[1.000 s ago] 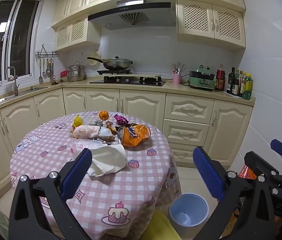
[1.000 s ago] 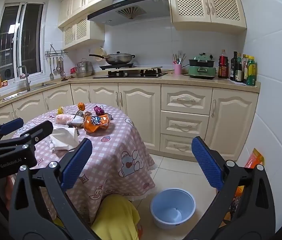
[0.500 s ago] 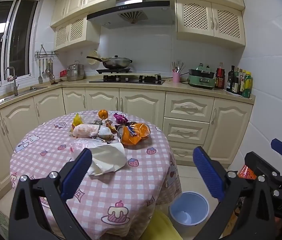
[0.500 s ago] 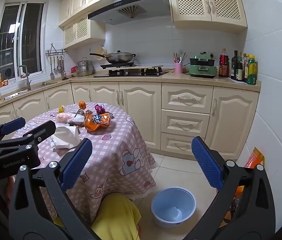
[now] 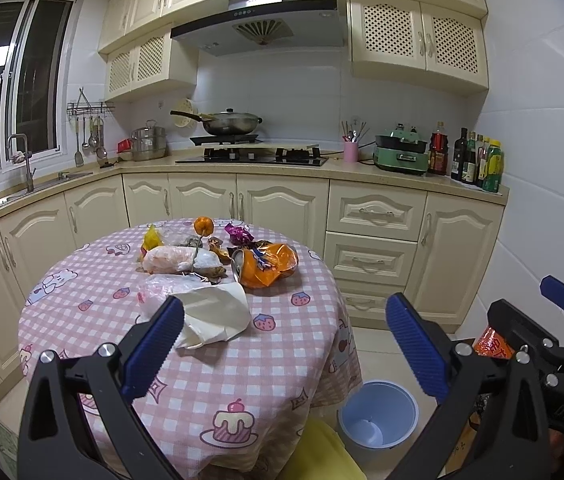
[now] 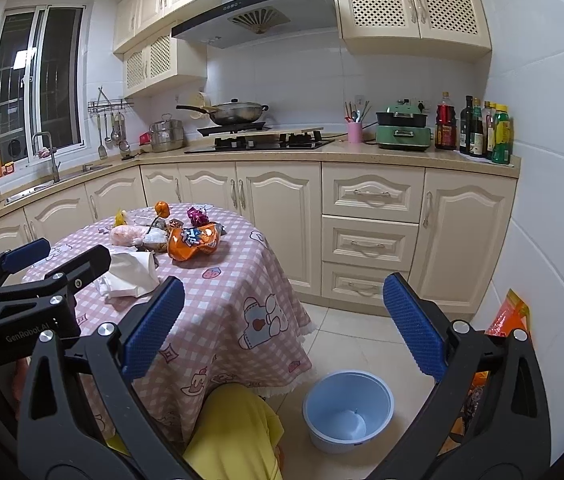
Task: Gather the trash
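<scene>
A heap of trash lies on the round table with the pink checked cloth (image 5: 201, 364): a white crumpled paper (image 5: 213, 314), an orange snack bag (image 5: 267, 266) (image 6: 193, 240), a pinkish plastic bag (image 5: 173, 258), a purple wrapper (image 5: 238, 234) and a small orange fruit (image 5: 203, 225). A pale blue bin (image 5: 378, 414) (image 6: 349, 408) stands empty on the floor right of the table. My left gripper (image 5: 284, 344) hovers open over the table's near side, nothing between its fingers. My right gripper (image 6: 282, 324) is open too, held right of the table and above the bin.
Cream kitchen cabinets and a worktop run behind the table, with a hob and wok (image 5: 233, 124), a green cooker (image 5: 401, 152) and bottles (image 5: 478, 160). A yellow garment (image 6: 237, 432) shows at the bottom edge. An orange packet (image 6: 510, 316) leans at the right wall.
Both views have drifted only slightly; the right view shifted a little so the table sits a touch further right. Both grippers stayed open and nothing was picked up.
</scene>
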A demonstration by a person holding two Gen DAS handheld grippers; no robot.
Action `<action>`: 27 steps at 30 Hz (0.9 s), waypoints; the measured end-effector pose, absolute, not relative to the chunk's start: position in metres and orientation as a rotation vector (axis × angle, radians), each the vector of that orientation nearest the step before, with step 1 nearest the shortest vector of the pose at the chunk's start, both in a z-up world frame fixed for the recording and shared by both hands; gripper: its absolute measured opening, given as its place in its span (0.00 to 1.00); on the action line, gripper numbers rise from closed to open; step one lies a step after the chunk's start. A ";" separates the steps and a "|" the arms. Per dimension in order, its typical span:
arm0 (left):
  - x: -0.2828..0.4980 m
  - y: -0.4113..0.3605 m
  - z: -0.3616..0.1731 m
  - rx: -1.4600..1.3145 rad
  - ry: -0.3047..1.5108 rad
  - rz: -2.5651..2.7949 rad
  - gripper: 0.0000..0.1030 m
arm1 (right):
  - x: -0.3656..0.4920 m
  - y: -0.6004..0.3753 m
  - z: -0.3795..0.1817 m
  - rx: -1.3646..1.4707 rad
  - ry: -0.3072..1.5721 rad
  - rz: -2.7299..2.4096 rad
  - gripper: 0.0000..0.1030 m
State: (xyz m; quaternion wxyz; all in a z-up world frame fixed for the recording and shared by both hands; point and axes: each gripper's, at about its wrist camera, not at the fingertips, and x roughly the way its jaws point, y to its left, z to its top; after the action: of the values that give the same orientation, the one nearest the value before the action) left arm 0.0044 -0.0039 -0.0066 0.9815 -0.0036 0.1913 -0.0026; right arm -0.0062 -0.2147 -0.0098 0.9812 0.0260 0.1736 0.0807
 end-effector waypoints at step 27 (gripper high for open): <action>0.005 -0.001 -0.008 -0.015 0.394 -0.004 0.96 | -0.001 -0.217 -0.011 0.065 0.382 0.153 0.95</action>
State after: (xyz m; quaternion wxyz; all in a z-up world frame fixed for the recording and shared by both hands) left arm 0.0048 -0.0013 -0.0076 0.9806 -0.0072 0.1959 -0.0019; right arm -0.0008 -0.2165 -0.0109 0.9784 0.0324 0.1897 0.0762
